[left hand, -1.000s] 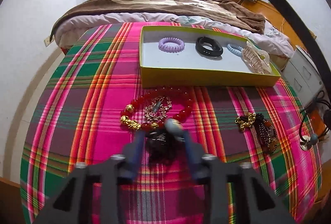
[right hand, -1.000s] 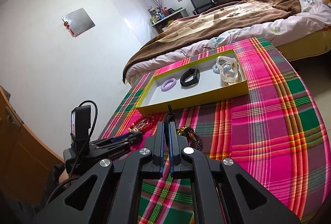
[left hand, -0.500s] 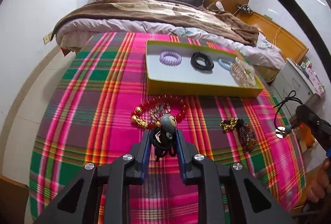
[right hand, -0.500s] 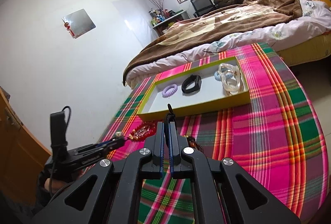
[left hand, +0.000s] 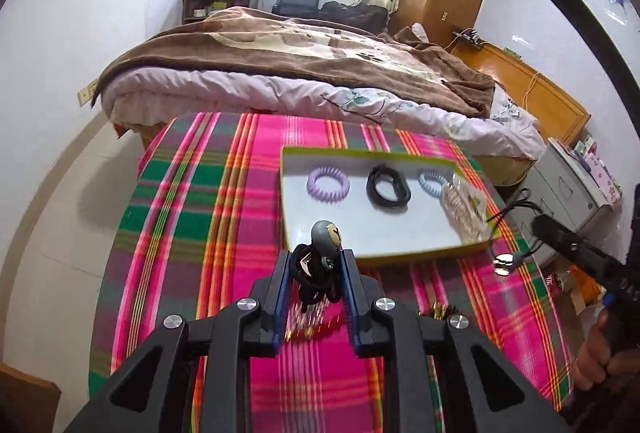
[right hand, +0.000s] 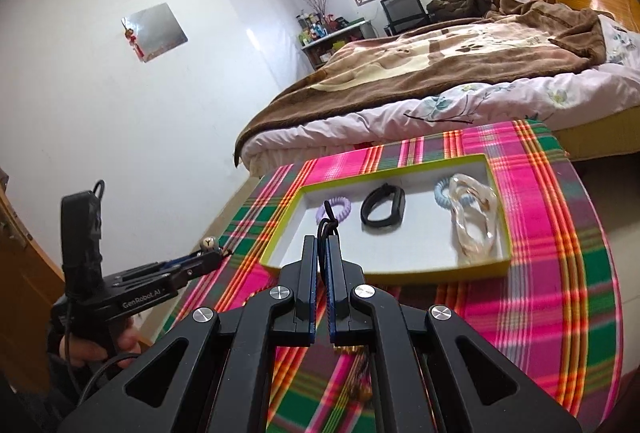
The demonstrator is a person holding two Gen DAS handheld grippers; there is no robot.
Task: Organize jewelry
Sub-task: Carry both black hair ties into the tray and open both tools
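My left gripper is shut on a black hair tie with a grey round charm, held above the plaid cloth just in front of the yellow-rimmed tray. From the right wrist view the left gripper hangs to the left of the tray. The tray holds a purple spiral tie, a black band, a blue spiral tie and a clear hair claw. My right gripper is shut on a thin black cord; a silver pendant dangles from it.
Blurred red beads and gold beads lie on the plaid cloth under the grippers. A bed with a brown blanket stands right behind the table. A grey cabinet is at the right.
The left gripper has risen with the charm hair tie off the cloth and come closer to the tray; the red bead necklace now lies beneath its fingers. The right gripper has also moved toward the tray.
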